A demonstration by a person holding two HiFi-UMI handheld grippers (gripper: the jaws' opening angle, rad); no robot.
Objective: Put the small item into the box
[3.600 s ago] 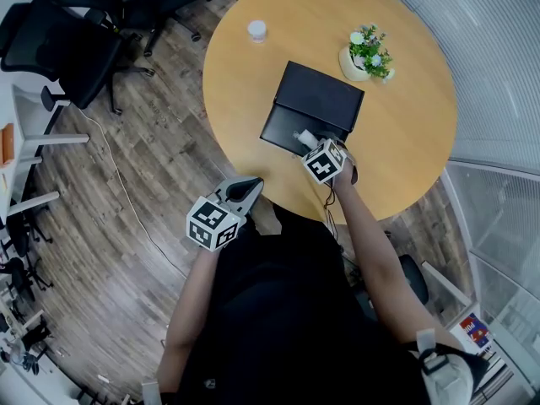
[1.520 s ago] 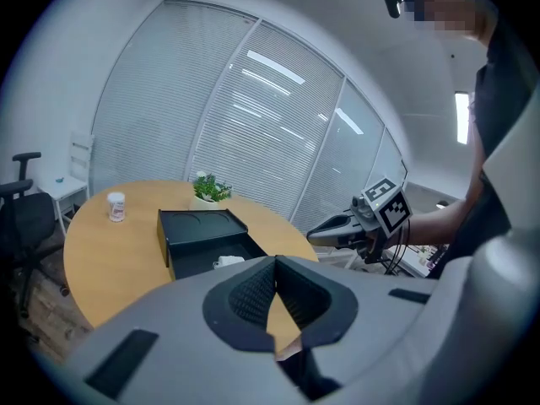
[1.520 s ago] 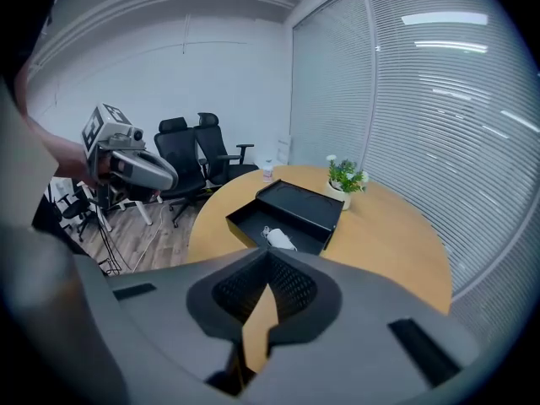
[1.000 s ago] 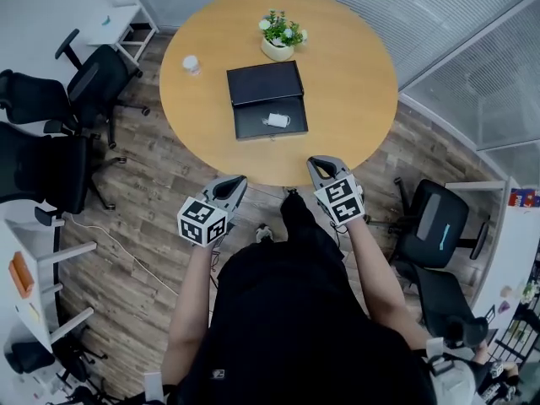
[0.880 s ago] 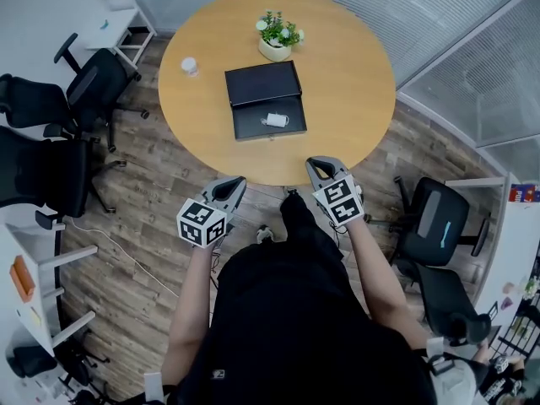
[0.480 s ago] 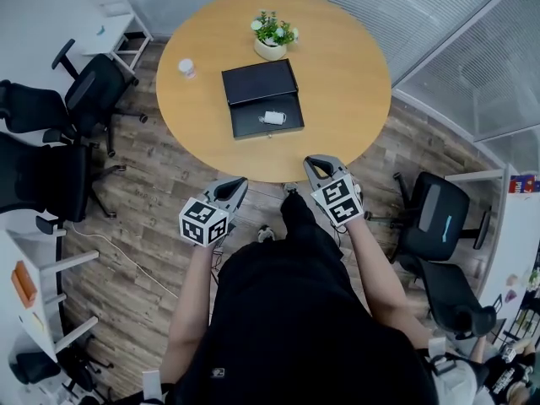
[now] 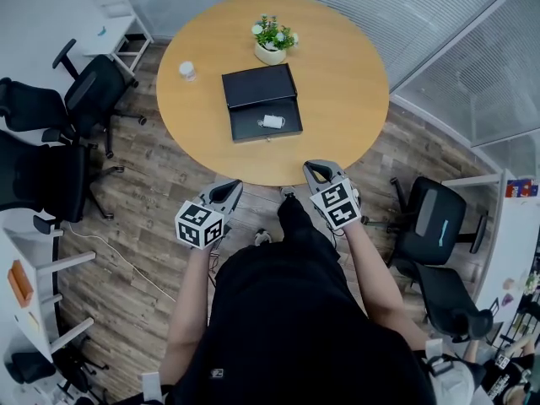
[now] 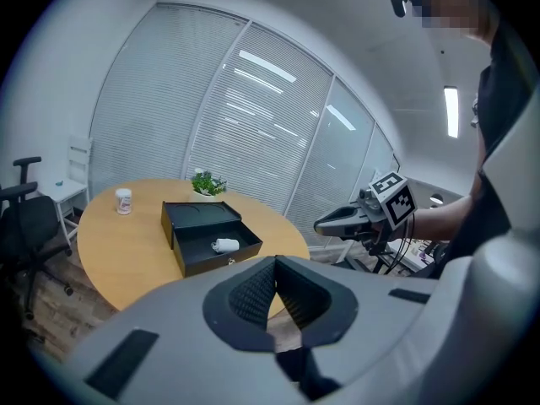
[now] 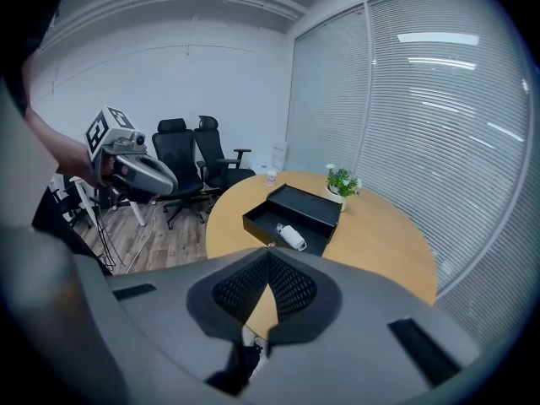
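— Now the right gripper [image 7: 314, 168] is back off the round table [image 7: 342, 74], jaws pressed together and empty, like the left gripper [image 7: 232, 186].
— And the small item [image 7: 272, 121]?
— Lying in the open black box [image 7: 245, 128]. Chairs [image 7: 38, 171] at the edge are cut off.

L gripper [image 7: 228, 192] & R gripper [image 7: 317, 171] held out in front of torso, approx. level, well apart, tips pointing fwd. L forearm [image 7: 192, 298] & R forearm [image 7: 371, 272] bare, elbows bent, close to body. L jaws pressed together, nothing btwn them; R jaws same, empty. Marker cubes on both face up.
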